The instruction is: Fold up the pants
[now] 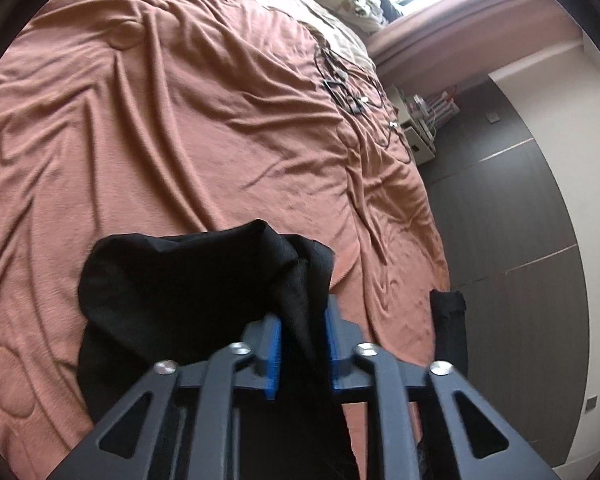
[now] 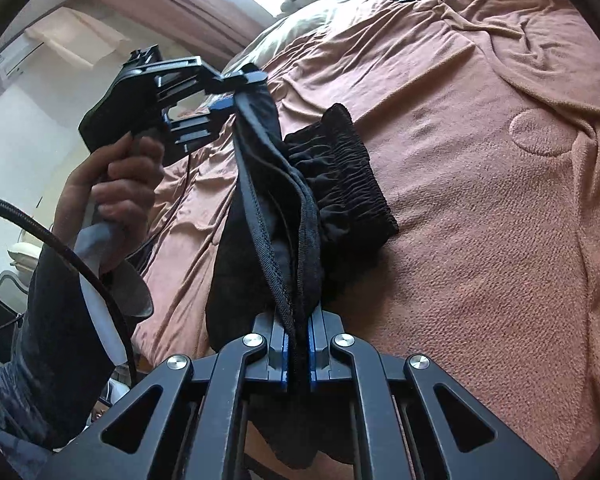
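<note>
Right wrist view shows the right gripper [image 2: 298,354] clamped tight on a seamed edge of the black pants [image 2: 340,184], with the elastic waistband bunched up just beyond it on the rust-coloured bedspread [image 2: 500,240]. Over on the left, the left gripper [image 1: 302,350] has its blue pads [image 1: 274,356] standing apart with cloth running loosely between them, so I'd call it released, not pinching. You can also see a person's hand [image 2: 120,184] on that gripper's handle. The pants are half lifted, strung between the two grippers, rest slumped near the bed's edge. My take: the left needs a fresh, firm bite on the fabric before anything gets pulled, otherwise the cloth just slides out. Then keep both ends taut and level, lay it flat on the bed, and line up the seams before folding over.
</note>
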Motion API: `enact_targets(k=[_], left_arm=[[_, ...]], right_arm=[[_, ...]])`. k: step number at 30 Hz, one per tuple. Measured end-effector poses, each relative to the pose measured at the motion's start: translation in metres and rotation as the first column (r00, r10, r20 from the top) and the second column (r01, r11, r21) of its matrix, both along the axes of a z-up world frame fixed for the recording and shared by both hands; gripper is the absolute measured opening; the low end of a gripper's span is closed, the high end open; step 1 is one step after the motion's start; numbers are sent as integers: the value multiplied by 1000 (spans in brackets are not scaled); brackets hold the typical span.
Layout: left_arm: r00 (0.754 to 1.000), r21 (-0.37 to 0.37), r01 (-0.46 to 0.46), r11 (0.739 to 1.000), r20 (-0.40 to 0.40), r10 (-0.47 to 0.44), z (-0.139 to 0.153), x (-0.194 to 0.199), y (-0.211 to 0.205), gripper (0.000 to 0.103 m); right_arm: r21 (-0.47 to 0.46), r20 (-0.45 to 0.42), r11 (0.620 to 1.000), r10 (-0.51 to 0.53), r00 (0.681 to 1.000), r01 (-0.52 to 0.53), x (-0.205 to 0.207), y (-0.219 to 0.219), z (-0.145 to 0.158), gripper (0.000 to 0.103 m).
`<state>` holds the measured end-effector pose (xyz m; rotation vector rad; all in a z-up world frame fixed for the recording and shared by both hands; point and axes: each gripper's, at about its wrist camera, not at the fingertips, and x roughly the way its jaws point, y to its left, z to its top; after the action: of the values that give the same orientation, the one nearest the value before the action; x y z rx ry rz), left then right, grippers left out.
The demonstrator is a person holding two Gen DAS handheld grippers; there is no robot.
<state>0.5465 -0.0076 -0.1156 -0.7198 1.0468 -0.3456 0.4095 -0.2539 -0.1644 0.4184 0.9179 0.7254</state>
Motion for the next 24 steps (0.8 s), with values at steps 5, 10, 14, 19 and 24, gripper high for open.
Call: enact_targets(k=[5,10,14,19,24], left_arm=[[999,-11,-19,1000,31,19,2,-7,7,80],[998,1,-56,998,-15,57,-13,-24,30,80],[997,8,-73,997,-32,73,-23,-44,45,80],[994,-12,-101,995,-51,100,-35,-74,66,79],[991,-42,-117,992,-75,114,-48,-103,78,75]], right_arm=[[-5,-8,1000,-16,1000,16,-1,-3,-2,3],[-10,-11,1000,-19,1000,19,-5,-3,-1,3],[-5,-18,1000,-30,999,30,-8,-7,-1,3],[-15,-74,998,-54,996,53,-8,-14,-7,5],[-48,-67,993,-107,992,104,-9,-22,3,26]])
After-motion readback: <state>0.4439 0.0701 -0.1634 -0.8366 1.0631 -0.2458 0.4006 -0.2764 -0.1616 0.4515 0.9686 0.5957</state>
